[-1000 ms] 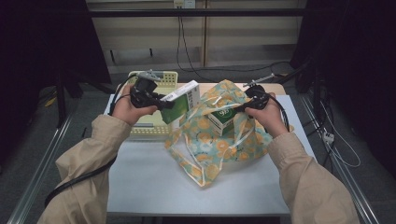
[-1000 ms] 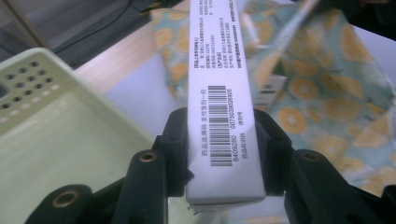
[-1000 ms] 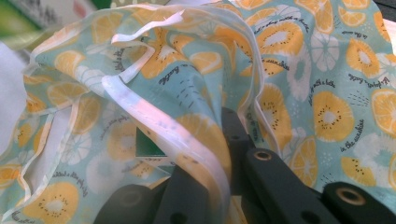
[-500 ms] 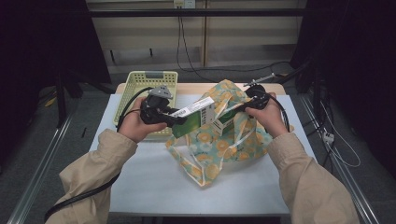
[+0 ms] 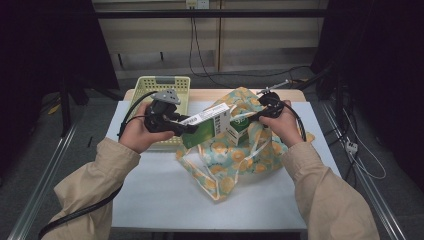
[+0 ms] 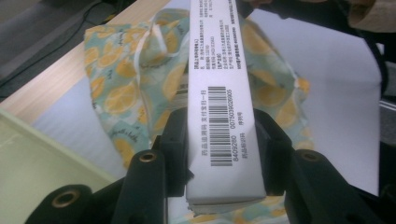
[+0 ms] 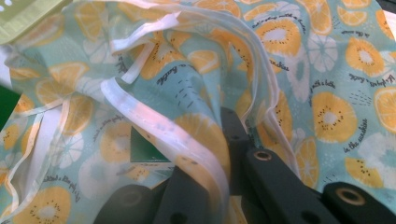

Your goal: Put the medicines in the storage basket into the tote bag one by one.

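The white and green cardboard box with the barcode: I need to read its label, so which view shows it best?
The left gripper view: the white and green cardboard box runs up the frame, barcode and print facing the camera. The high view shows it small and slanted; the right gripper view catches just a green sliver inside the bag.

Bare table [image 5: 165,190] in front; bag [image 5: 240,160], basket [image 5: 150,85] behind.

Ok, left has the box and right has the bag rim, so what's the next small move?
Probably ease the left gripper forward so the white and green box slides deeper into the fruit-print bag. The box is clamped at its near end, its far end at the bag's mouth, and the right gripper pinches the white-edged rim, holding it up.
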`<state>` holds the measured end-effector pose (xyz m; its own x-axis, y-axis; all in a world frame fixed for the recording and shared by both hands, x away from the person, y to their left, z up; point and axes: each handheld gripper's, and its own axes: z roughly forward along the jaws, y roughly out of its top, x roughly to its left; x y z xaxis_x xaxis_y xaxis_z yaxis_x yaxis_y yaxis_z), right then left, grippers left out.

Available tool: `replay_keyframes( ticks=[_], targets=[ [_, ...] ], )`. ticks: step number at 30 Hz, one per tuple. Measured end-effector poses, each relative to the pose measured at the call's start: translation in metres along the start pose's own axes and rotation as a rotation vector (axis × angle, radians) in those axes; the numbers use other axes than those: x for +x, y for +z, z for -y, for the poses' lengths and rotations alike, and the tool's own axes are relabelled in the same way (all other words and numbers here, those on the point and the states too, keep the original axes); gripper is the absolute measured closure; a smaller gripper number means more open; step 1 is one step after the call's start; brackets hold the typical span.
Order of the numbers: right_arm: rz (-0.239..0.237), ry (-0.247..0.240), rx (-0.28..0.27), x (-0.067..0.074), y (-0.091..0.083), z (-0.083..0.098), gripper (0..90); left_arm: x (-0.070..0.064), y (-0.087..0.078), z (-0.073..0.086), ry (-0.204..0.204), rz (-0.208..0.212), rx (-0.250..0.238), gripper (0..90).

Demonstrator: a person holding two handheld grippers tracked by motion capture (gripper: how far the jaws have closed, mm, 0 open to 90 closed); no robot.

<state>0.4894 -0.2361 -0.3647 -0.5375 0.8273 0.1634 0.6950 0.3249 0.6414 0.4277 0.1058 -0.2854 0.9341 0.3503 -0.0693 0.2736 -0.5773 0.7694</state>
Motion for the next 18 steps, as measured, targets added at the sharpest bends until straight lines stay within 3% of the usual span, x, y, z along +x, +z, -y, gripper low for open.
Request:
replay_keyframes(
  ticks=[9,18],
  targets=[
    [-0.012,-0.006,-0.015,0.006,-0.005,-0.003,90.0,-0.007,0.047,0.019,0.003,0.028,0.071,62.7],
    [-0.009,-0.013,-0.024,0.010,-0.011,-0.006,90.0,-0.019,0.089,0.026,0.012,0.054,0.098,62.7]
  ],
)
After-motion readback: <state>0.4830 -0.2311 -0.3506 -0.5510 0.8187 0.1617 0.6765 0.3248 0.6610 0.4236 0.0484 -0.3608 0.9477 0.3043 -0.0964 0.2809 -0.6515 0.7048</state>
